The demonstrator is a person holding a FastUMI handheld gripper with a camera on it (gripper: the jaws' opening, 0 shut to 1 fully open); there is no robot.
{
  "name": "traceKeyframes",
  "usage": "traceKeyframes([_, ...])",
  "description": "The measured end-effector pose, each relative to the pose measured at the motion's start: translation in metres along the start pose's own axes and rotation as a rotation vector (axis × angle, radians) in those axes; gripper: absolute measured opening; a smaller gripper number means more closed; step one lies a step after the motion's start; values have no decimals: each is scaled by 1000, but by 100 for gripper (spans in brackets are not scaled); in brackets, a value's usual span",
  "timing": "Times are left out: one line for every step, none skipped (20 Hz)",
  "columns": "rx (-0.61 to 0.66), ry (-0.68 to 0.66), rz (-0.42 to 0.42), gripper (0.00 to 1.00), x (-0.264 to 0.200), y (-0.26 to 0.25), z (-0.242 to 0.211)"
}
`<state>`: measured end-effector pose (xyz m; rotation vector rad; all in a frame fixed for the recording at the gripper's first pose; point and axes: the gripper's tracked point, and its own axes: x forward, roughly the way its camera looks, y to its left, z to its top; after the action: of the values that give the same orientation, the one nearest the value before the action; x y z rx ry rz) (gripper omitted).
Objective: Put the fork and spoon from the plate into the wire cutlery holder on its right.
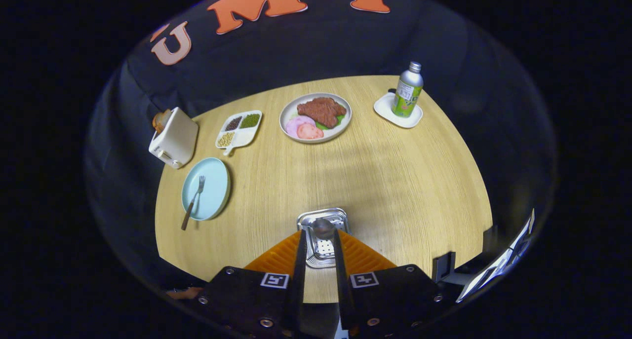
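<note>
My gripper (321, 230) hangs right over the metal cutlery holder (340, 215), which stands near the table's front edge. Its fingertips are shut on the spoon (323, 228), whose round bowl shows between them, above the holder's mouth. The holder's perforated bottom shows through the gap between the fingers. Far off to the left of the fingers a light blue plate (215, 181) lies on the wooden table. The fork (194, 201) rests on it, tines pointing away and its dark handle sticking out over the plate's near rim.
Beyond the blue plate stand a white toaster (173, 136) with bread and a divided dish (238, 128) of beans. A plate of meat (316, 117) sits at the far middle. A metal bottle (408, 88) stands on a white saucer (387, 109) at the far right.
</note>
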<state>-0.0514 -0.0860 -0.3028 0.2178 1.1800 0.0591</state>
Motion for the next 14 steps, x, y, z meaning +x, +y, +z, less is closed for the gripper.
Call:
traceKeyframes([-13, -46, 7, 32, -4, 5, 10])
traceKeyframes([-25, -96, 14, 40, -8, 13, 23])
traceKeyframes([-32, -151, 21, 43, -13, 24, 34])
traceKeyframes([-35, -209, 34, 53, -19, 33, 46])
traceKeyframes([-35, -272, 44, 57, -26, 41, 58])
traceKeyframes([-39, -335, 53, 64, -34, 50, 71])
traceKeyframes([-44, -397, 58, 68, -40, 59, 81])
traceKeyframes([-48, -456, 71, 72, -47, 69, 92])
traceKeyframes([-48, -520, 85, 72, -56, 79, 101])
traceKeyframes([-49, -591, 97, 77, -67, 89, 111])
traceKeyframes([-54, -662, 103, 78, -76, 99, 121])
traceKeyframes([-62, -723, 98, 79, -85, 107, 130])
traceKeyframes([-73, -763, 89, 80, -92, 115, 134])
traceKeyframes([-82, -790, 78, 80, -96, 123, 136])
